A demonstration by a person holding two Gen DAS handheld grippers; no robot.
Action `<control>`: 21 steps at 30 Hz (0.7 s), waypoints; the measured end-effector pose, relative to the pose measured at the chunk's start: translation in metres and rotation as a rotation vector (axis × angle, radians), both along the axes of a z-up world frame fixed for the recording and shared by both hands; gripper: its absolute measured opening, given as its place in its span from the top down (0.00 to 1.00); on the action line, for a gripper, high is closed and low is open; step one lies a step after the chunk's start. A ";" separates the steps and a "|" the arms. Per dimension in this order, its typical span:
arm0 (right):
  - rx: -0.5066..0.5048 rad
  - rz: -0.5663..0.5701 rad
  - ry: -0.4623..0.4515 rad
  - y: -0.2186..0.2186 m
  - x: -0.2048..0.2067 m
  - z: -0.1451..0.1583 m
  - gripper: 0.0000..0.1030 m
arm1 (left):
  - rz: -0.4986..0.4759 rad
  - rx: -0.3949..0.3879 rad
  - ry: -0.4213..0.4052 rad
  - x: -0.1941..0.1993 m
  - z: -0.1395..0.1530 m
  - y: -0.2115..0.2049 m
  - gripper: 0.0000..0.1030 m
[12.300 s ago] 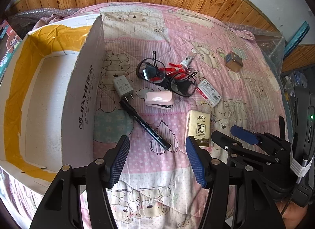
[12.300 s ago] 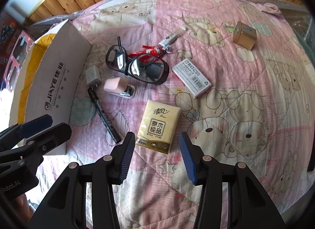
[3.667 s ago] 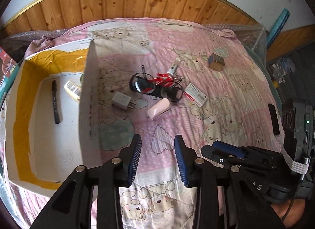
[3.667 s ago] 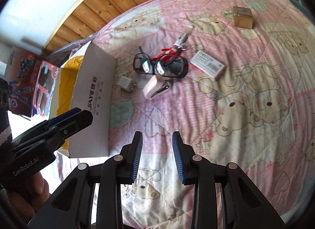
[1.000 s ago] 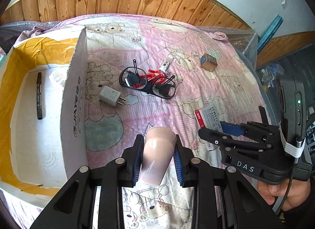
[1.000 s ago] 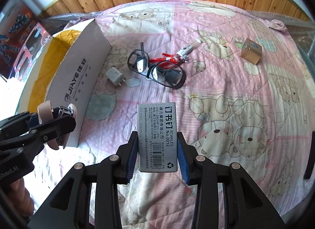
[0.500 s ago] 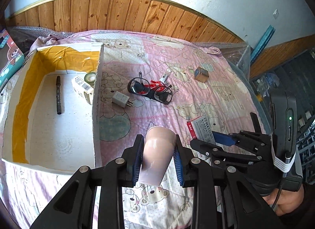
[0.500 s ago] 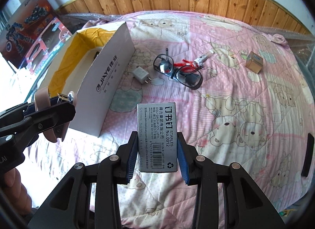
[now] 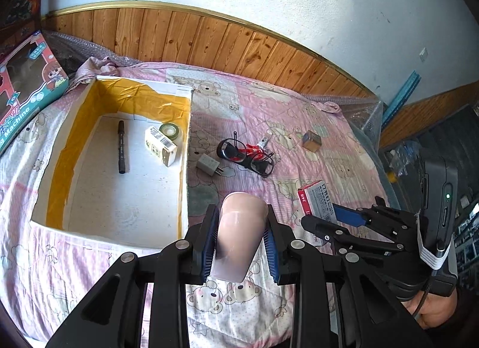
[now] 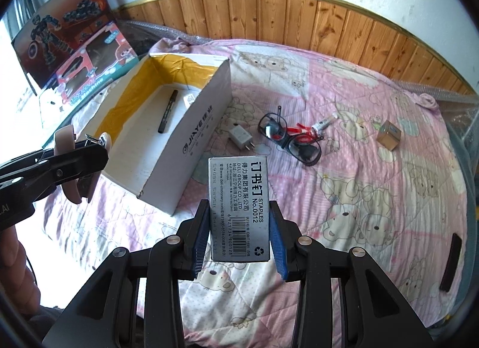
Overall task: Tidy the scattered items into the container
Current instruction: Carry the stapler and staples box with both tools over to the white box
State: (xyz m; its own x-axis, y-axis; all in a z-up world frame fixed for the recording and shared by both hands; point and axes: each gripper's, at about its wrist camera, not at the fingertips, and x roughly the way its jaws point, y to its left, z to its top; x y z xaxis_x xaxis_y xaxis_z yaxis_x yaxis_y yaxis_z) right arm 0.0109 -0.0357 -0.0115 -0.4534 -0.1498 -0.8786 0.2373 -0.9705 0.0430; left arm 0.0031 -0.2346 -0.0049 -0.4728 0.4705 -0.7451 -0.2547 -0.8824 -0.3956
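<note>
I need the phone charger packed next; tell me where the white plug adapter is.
In the left wrist view the plug adapter lies on the pink bedspread, just outside the cardboard box's right wall, with the black glasses right beside it.

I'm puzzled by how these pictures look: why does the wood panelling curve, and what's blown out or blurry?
Both views are fisheye, so the wood panelling bows. Left wrist view: the pink stapler in the left tool looks soft, being so close. Right wrist view: daylight whites out the left edge, yet the staples box print reads sharp.
</note>
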 end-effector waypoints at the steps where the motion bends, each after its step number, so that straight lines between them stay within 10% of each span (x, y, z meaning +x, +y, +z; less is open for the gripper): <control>1: 0.003 0.010 0.004 -0.004 0.000 0.002 0.62 | 0.010 0.003 0.002 0.001 0.002 -0.004 0.71; 21: -0.009 0.194 0.042 -0.078 -0.023 0.018 0.62 | 0.224 0.009 0.018 0.010 0.013 -0.090 0.71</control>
